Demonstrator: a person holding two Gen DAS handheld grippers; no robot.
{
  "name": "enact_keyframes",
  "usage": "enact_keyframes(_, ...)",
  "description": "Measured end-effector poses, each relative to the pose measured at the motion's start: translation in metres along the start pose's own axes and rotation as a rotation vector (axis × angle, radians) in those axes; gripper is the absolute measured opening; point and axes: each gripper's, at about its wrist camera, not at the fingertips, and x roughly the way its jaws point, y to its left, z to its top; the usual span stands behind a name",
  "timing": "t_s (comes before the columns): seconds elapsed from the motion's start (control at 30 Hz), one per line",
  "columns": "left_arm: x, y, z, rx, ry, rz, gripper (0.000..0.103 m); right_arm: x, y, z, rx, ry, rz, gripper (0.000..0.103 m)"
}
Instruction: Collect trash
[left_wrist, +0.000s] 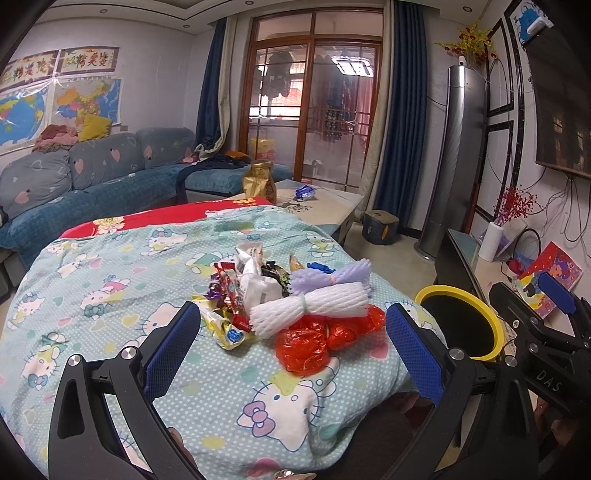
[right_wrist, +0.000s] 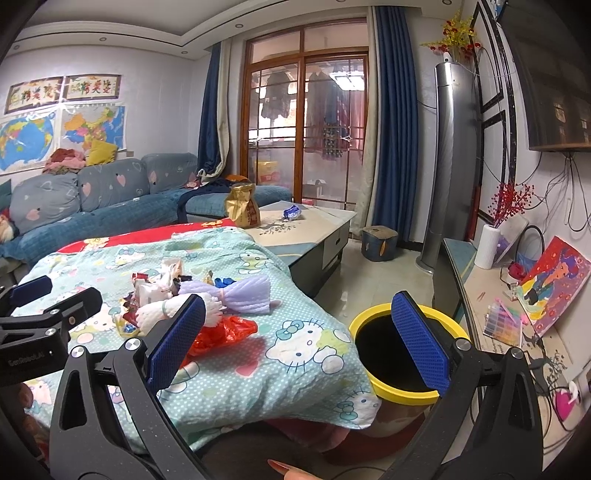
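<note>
Left wrist view has my left gripper (left_wrist: 291, 343) spread wide with nothing between its blue pads, hanging just short of the trash pile on the cartoon-cat blanket (left_wrist: 122, 280). That blanket covers a low surface; I cannot tell what lies under it. Nearest the fingers sits a crumpled red plastic bag (left_wrist: 306, 343), touching a white foam net sleeve (left_wrist: 310, 308) behind it. A lilac foam net sleeve (left_wrist: 332, 277) lies just beyond that, and a heap of candy wrappers (left_wrist: 236, 291) spreads to the left of both.

From the right wrist view, my right gripper (right_wrist: 299, 339) is also fully open and empty, held above the blanket's right edge. Its right pad overlaps the yellow-rimmed bin (right_wrist: 406, 397), which stands on the floor just beside the covered surface and looks dark inside. The red bag shows past the left pad, with the lilac sleeve further back. The other gripper's body shows at the left edge.
</note>
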Motion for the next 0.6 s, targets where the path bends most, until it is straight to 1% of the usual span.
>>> enact_keyframes(0.27, 0.020, -0.013, 0.006, 0.005, 0.010, -0.030, 0.097, 0.006, -0.015, 0.004, -0.007, 0.009, -0.021, 0.093)
enact_keyframes(0.47, 0.043, -0.015, 0.014, 0.001, 0.022, -0.003, 0.097, 0.024, -0.029, 0.007, -0.011, 0.030, -0.033, 0.093)
enact_keyframes(0.57, 0.056, -0.007, 0.019, -0.016, 0.028, 0.021, 0.097, 0.035, -0.029, 0.009, -0.024, 0.049, -0.012, 0.093)
enact_keyframes(0.6, 0.061, -0.002, 0.021, -0.023, 0.033, 0.028, 0.097, 0.042, -0.027, 0.010, -0.034, 0.061, 0.012, 0.093)
